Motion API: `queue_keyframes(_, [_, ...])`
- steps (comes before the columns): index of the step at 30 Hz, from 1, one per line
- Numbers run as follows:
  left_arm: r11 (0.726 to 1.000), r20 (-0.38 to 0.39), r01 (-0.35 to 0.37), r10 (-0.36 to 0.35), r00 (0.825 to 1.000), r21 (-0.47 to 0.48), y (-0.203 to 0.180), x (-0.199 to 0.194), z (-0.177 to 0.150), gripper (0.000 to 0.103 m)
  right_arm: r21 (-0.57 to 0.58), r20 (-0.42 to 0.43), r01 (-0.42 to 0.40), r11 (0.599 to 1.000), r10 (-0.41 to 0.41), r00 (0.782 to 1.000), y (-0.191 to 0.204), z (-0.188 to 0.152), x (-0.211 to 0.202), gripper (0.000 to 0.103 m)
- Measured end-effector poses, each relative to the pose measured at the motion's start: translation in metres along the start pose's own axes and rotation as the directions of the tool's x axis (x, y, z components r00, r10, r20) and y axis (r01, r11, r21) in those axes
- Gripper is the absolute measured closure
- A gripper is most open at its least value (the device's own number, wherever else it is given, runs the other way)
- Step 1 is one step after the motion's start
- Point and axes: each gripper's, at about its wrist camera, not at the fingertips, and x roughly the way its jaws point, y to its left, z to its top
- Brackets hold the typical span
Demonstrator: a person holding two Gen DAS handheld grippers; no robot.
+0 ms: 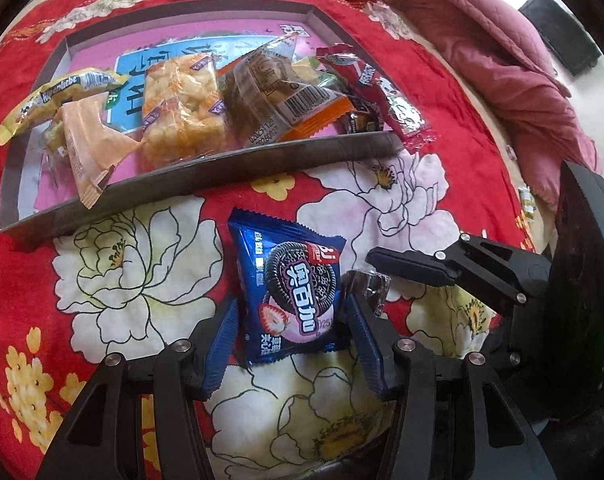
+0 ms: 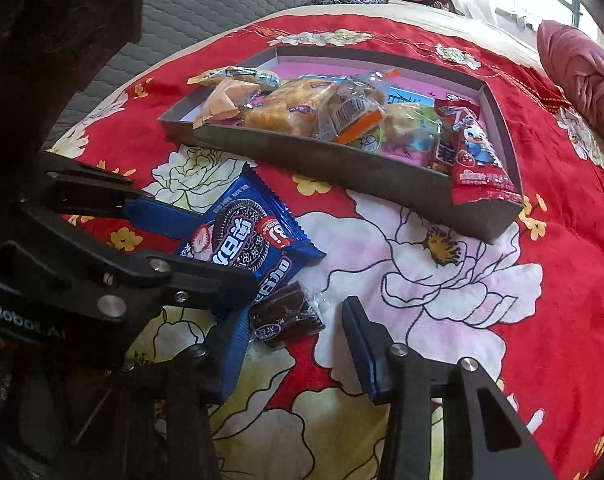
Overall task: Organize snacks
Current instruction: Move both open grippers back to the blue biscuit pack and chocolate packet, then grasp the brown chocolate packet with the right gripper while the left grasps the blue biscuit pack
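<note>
Bed with red floral cover; box (image 1: 206, 184) holds snacks. My left tool (image 1: 292, 332) straddles the Oreo packet (image 1: 290, 296), open; right tool (image 2: 290, 336) brackets a brown wrapped cake (image 2: 286, 318), open. Both light, crinkly, slippery, crushable; I'd pinch mid-body.

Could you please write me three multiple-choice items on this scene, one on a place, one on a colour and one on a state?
1. Where does the cookie pack lie?
A. in the tray
B. on the bedspread, between the left claw's fingers
C. on the quilt

2. What colour is the cookie pack's wrapper?
A. blue
B. green
C. yellow

3. How does the brown candy stand with the right claw?
A. lifted
B. between the fingers, not pinched
C. dropped in the tray

Answers: 1 B, it lies outside the tray; 2 A, blue foil; 3 B, a gap shows at one finger.
</note>
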Motion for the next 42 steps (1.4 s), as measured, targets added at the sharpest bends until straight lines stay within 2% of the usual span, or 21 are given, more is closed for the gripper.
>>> queue_keyframes(2, [1.000, -0.007, -0.005, 0.005, 1.000, -0.002, -0.001, 0.004, 0.002, 0.047, -0.014, 0.008, -0.004, 1.000, 0.004, 1.000, 0.000, 0.000, 0.000, 0.058])
queue_keyframes(5, [1.000, -0.023, -0.022, 0.022, 1.000, -0.003, -0.004, 0.011, 0.006, 0.047, -0.046, 0.009, 0.002, 0.999, -0.002, 1.000, 0.004, 0.000, 0.000, 0.066])
queue_keyframes(8, [1.000, -0.032, -0.022, 0.021, 0.999, -0.016, -0.004, 0.017, 0.010, 0.047, -0.057, 0.010, 0.008, 0.998, -0.008, 1.000, 0.005, -0.001, -0.003, 0.067])
queue_keyframes(12, [0.999, -0.019, -0.014, 0.013, 1.000, -0.036, 0.000, 0.018, 0.010, 0.050, -0.011, 0.016, 0.008, 1.000, -0.008, 1.000, -0.003, -0.003, -0.008, 0.067])
queue_keyframes(18, [0.998, 0.041, 0.029, -0.026, 0.999, -0.055, 0.010, -0.003, 0.004, 0.050, 0.097, 0.071, -0.005, 0.995, -0.002, 0.998, -0.022, -0.002, -0.022, 0.067])
queue_keyframes(27, [0.998, 0.172, 0.001, 0.010, 0.985, -0.063, 0.020, -0.046, 0.011, 0.050, 0.163, 0.202, -0.010, 0.987, -0.024, 0.979, -0.031, 0.013, -0.053, 0.067])
queue_keyframes(32, [0.997, 0.233, -0.024, 0.039, 0.972, -0.070, 0.028, -0.063, 0.023, 0.050, 0.171, 0.224, -0.005, 0.985, -0.034, 0.974, -0.029, 0.029, -0.056, 0.067])
queue_keyframes(42, [0.994, 0.283, -0.029, 0.058, 0.957, -0.105, 0.045, -0.069, 0.041, 0.050, 0.222, 0.247, 0.034, 0.974, -0.090, 0.965, -0.039, 0.053, -0.056, 0.067])
